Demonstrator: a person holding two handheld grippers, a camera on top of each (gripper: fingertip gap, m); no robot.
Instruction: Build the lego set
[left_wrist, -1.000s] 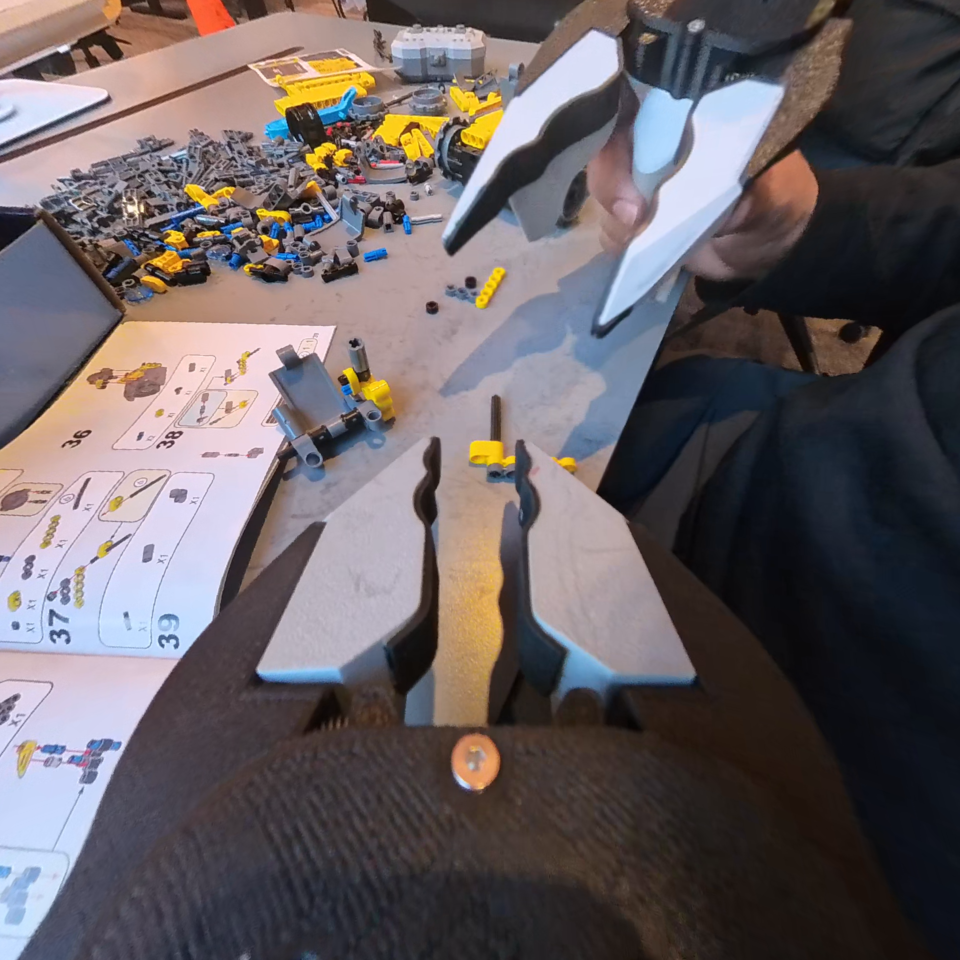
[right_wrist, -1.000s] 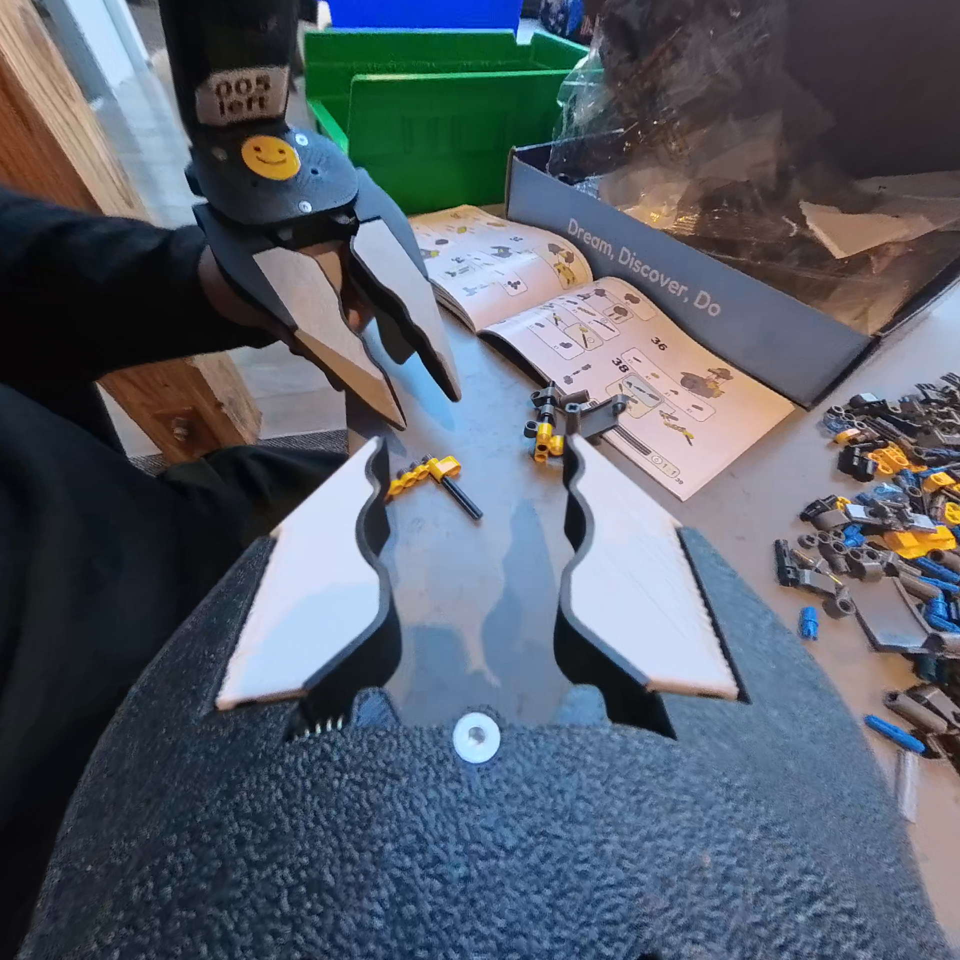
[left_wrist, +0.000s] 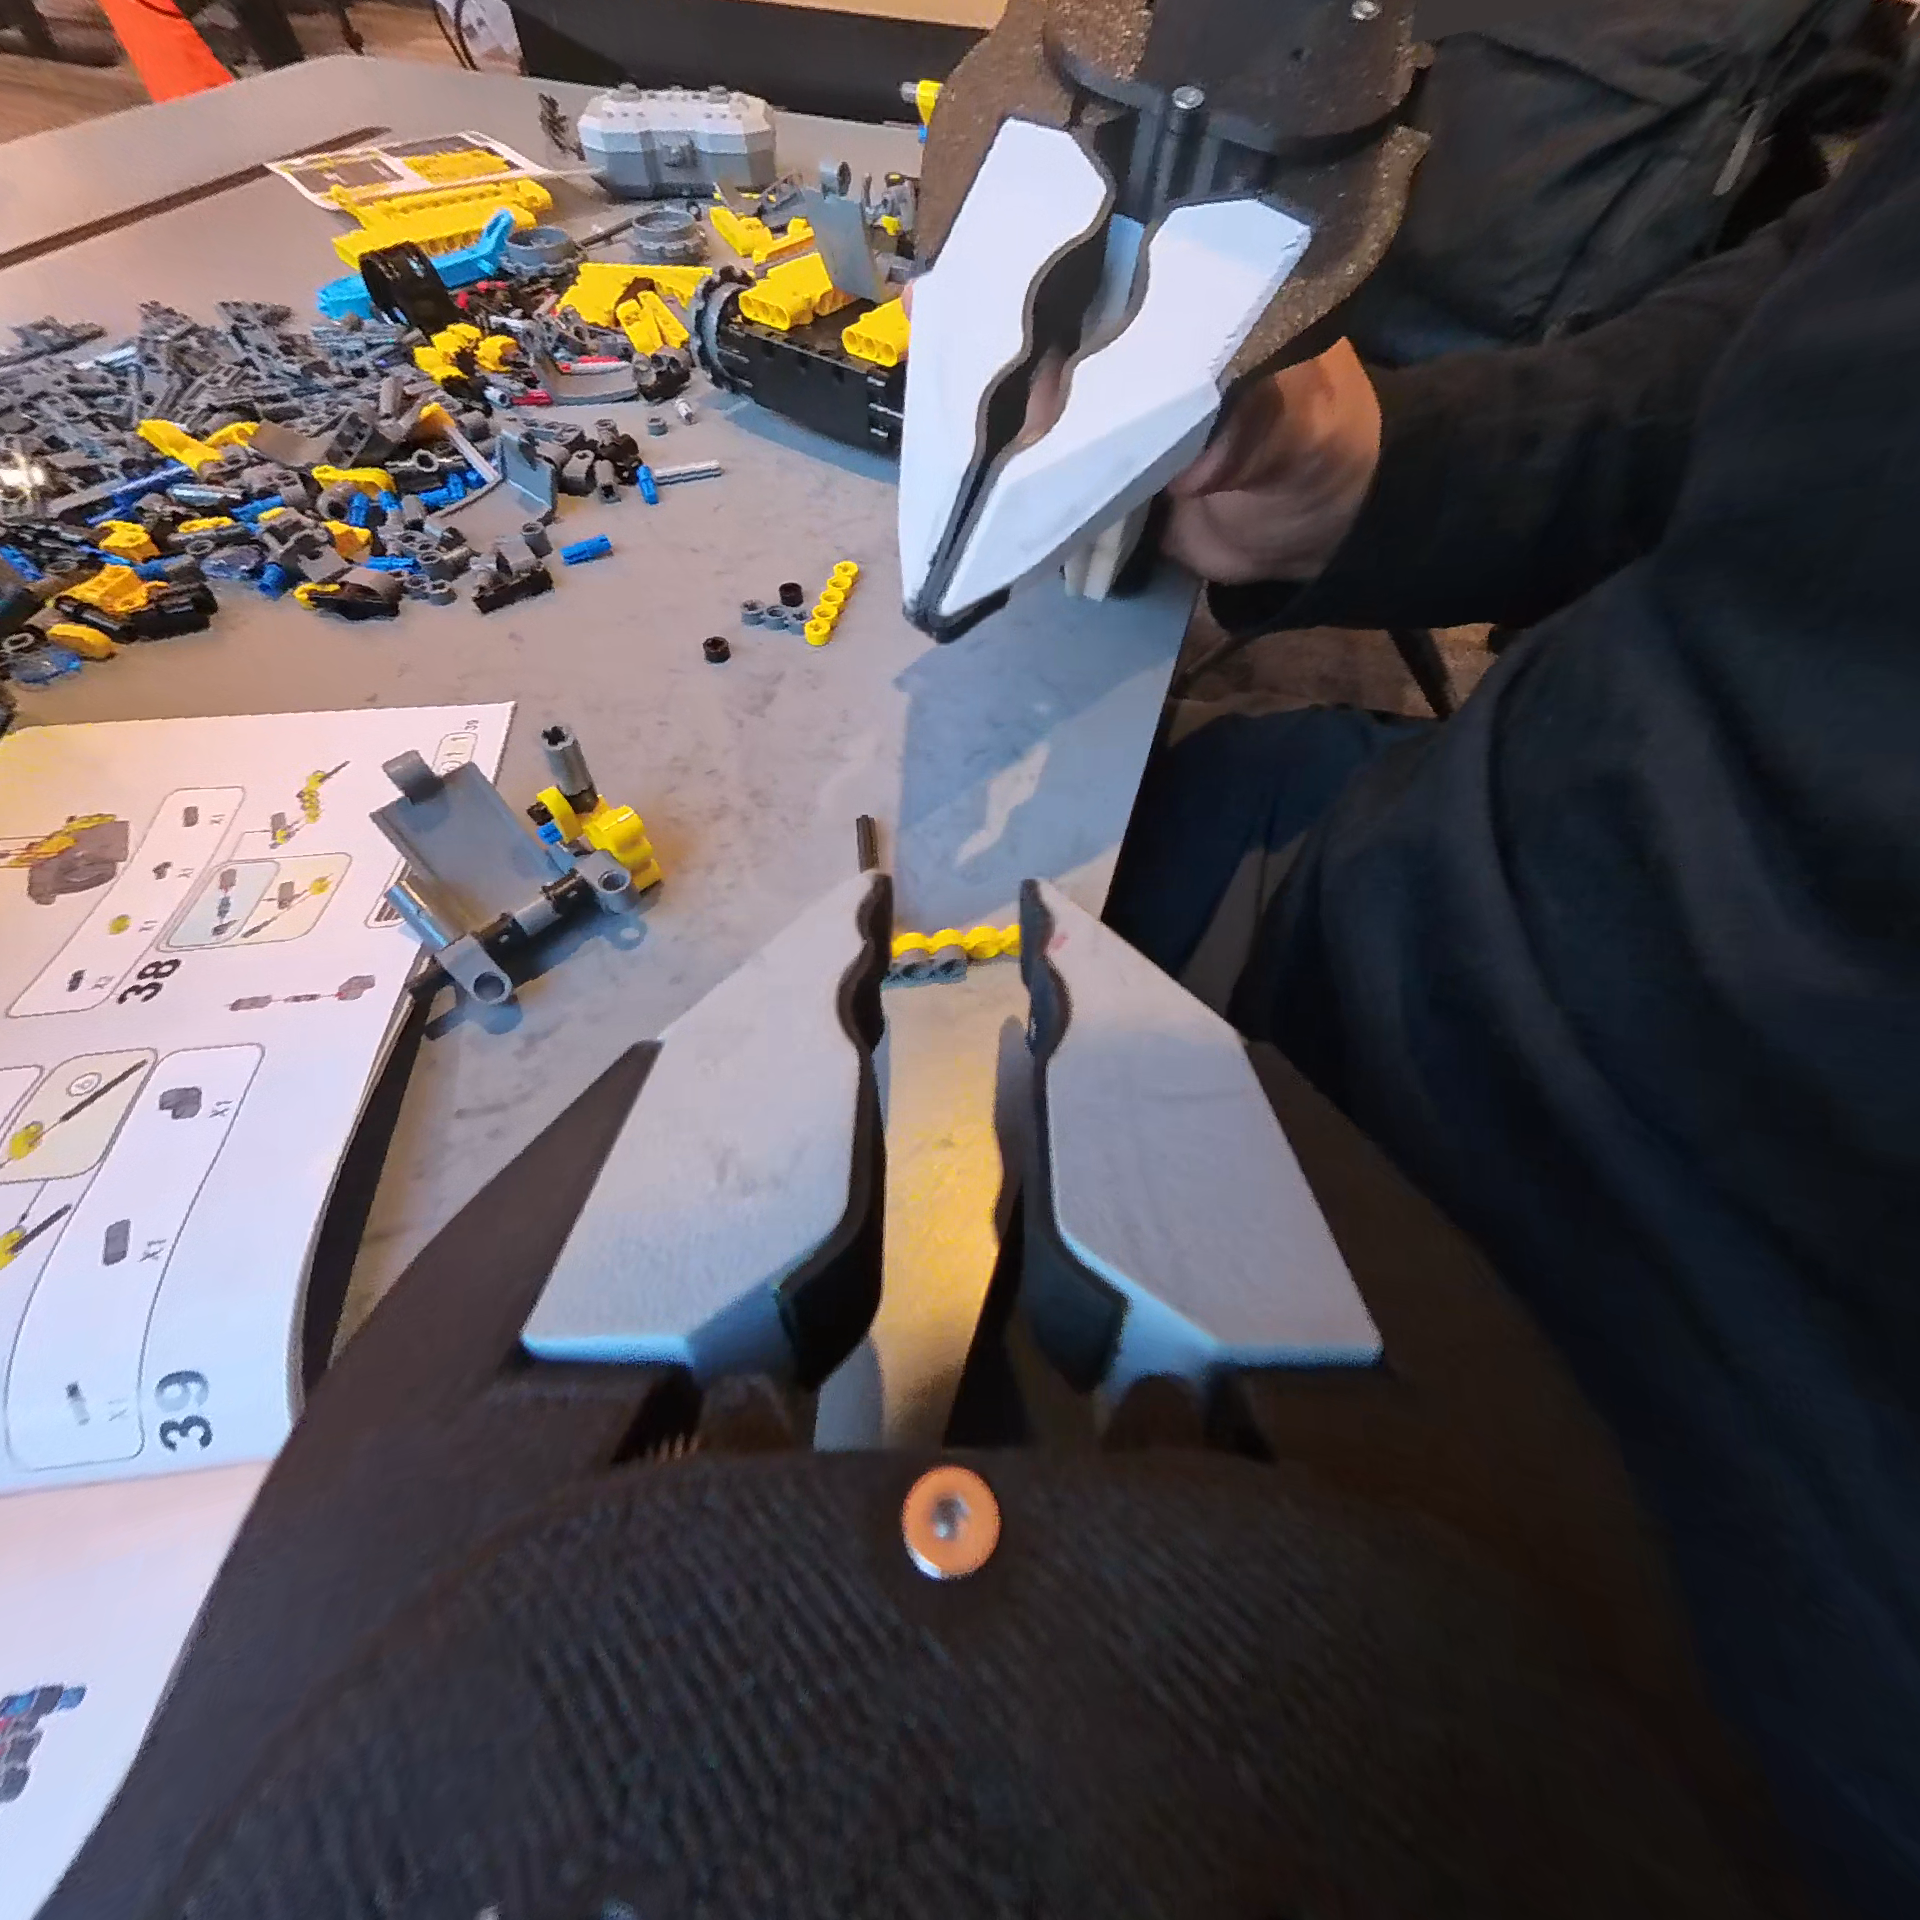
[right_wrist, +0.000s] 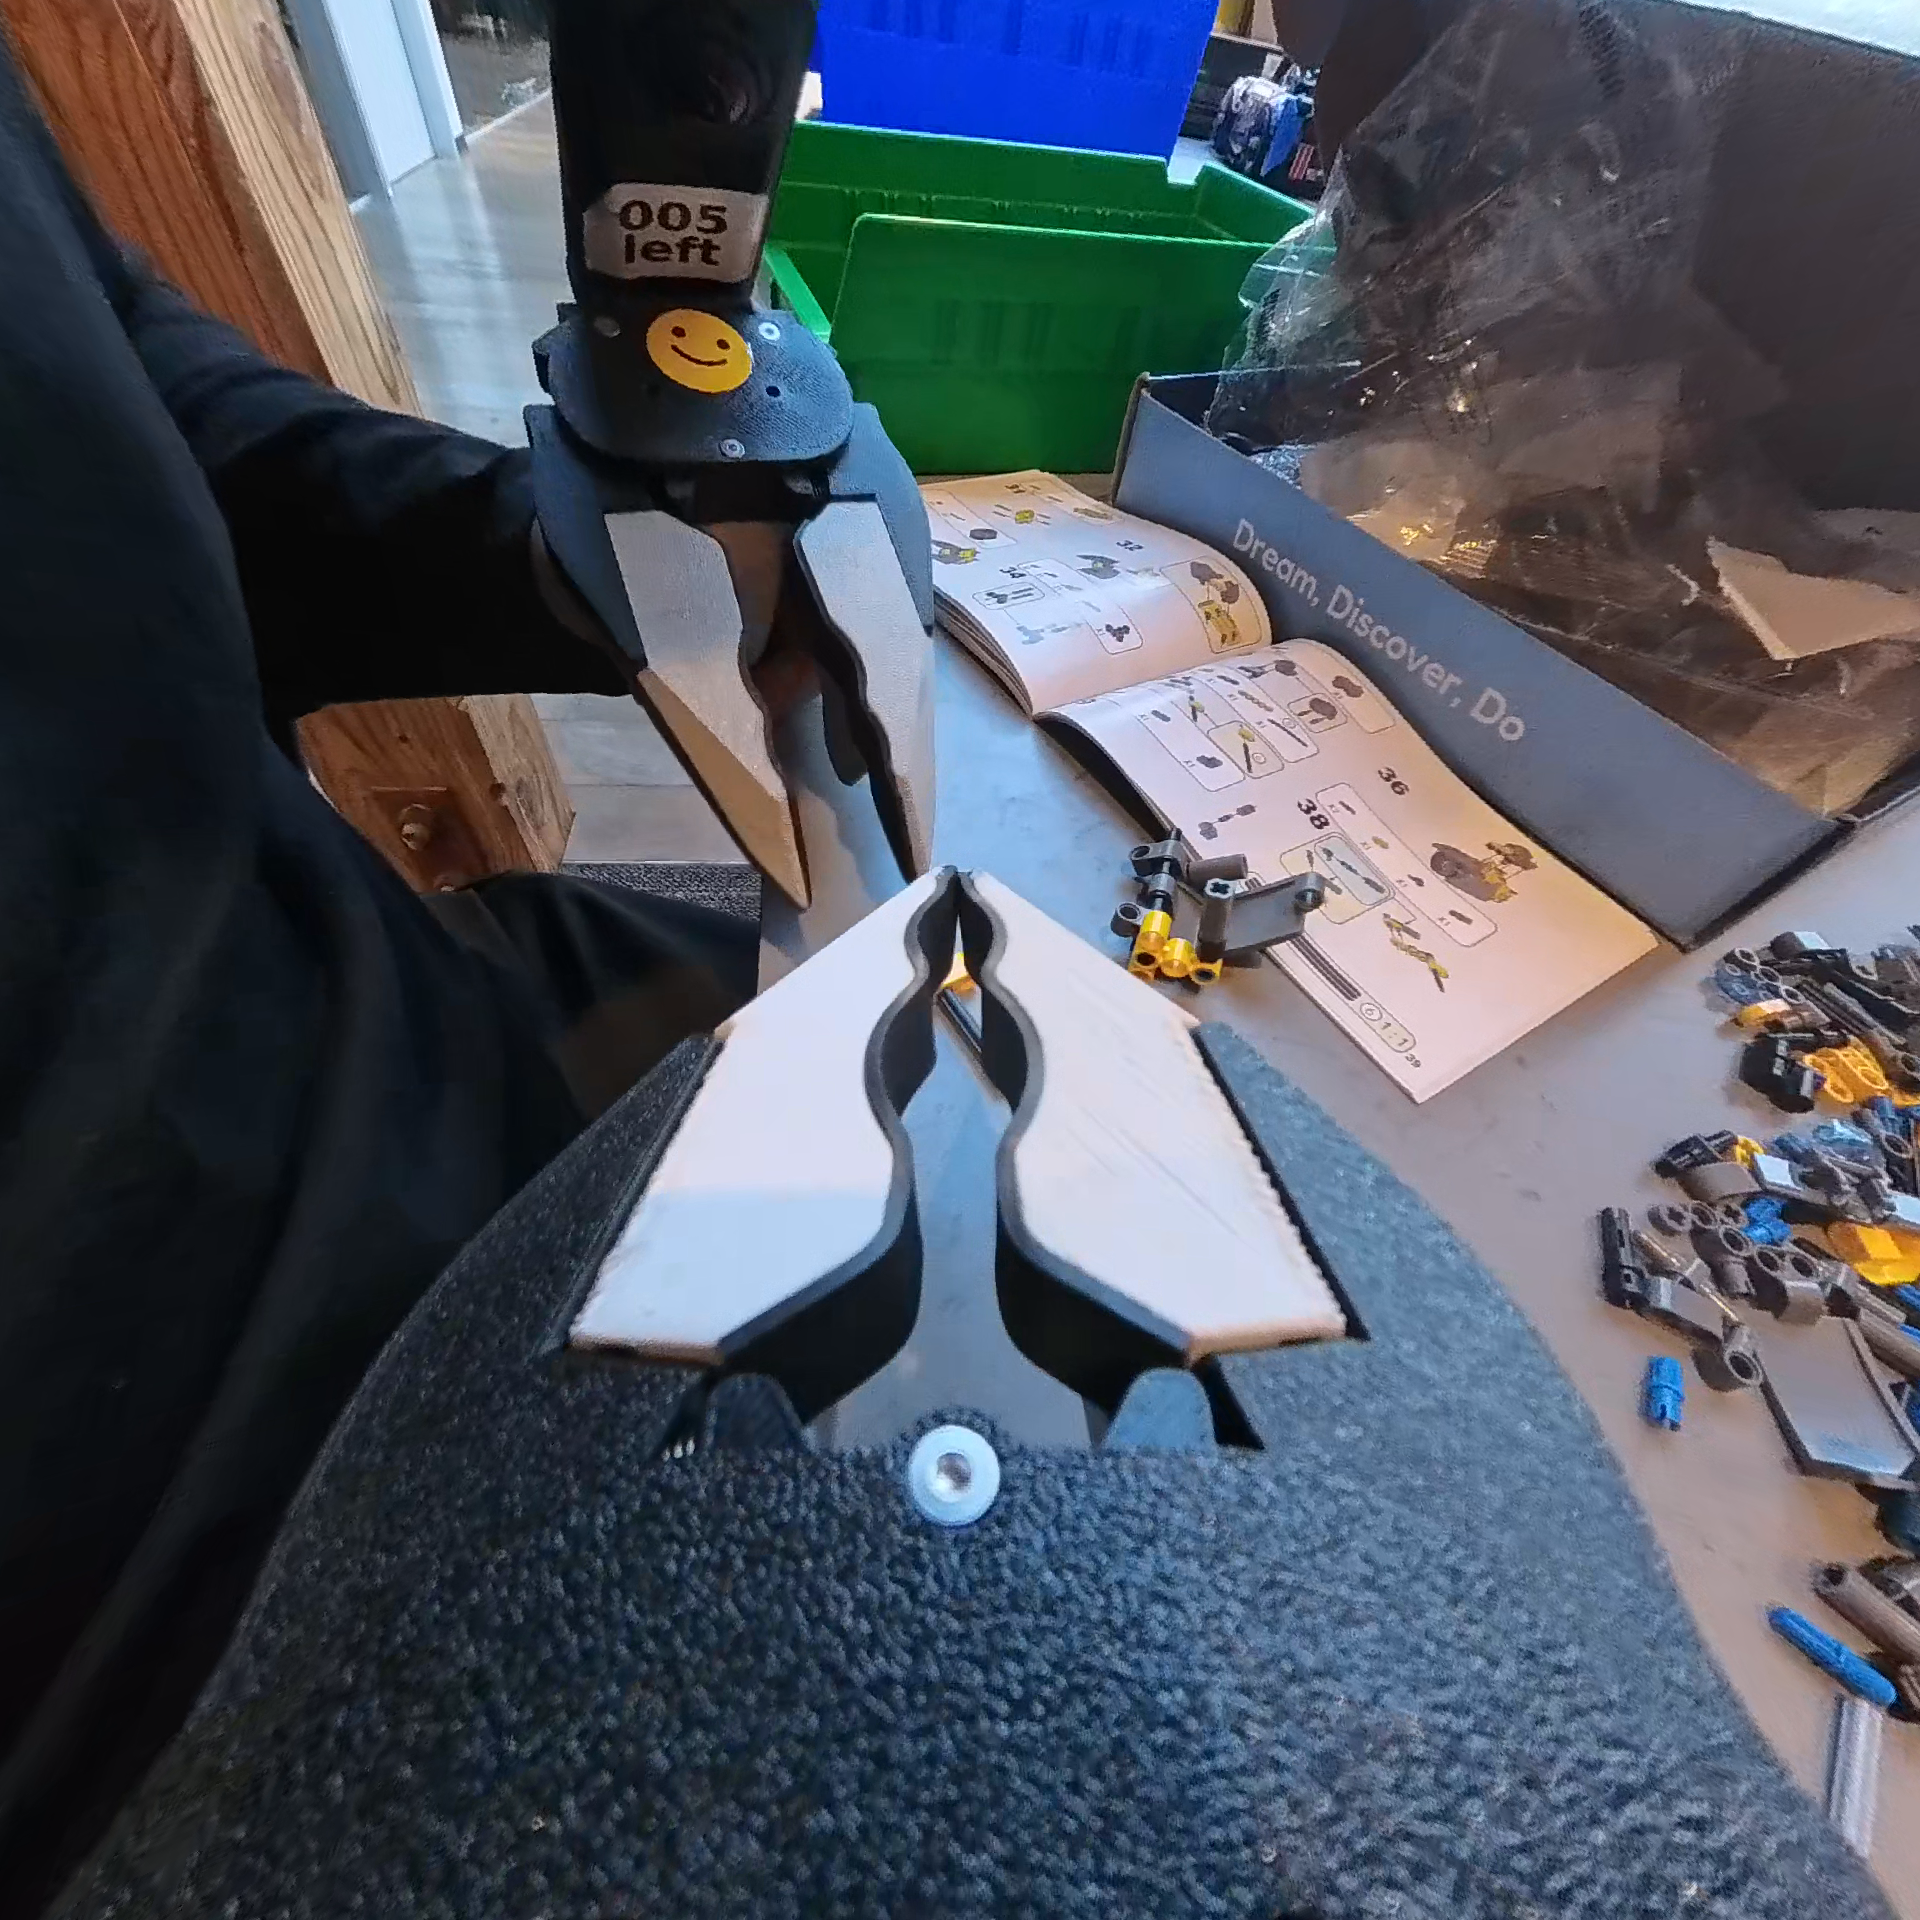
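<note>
While the left tool (left_wrist: 951, 914) hangs low over the grey counter (left_wrist: 727, 748) with its jaws parted, a yellow beam with a black axle (left_wrist: 951, 943) lies between its tips, not gripped. To the right, the right tool (right_wrist: 958, 881) has its tips pressed together, holding nothing I can see. Left of the beam a small grey-and-yellow assembly (left_wrist: 520, 873) rests at the edge of an open instruction booklet (left_wrist: 156, 1091).

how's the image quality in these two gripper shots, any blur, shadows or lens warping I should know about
Left wrist view: strong wide-angle warping bends the instruction booklet; the right gripper casts a crisp shadow on the grey table; the edges are soft. Right wrist view: the left gripper and table stay sharp, while the clear plastic bag catches glare and the green bin looks soft.
</note>
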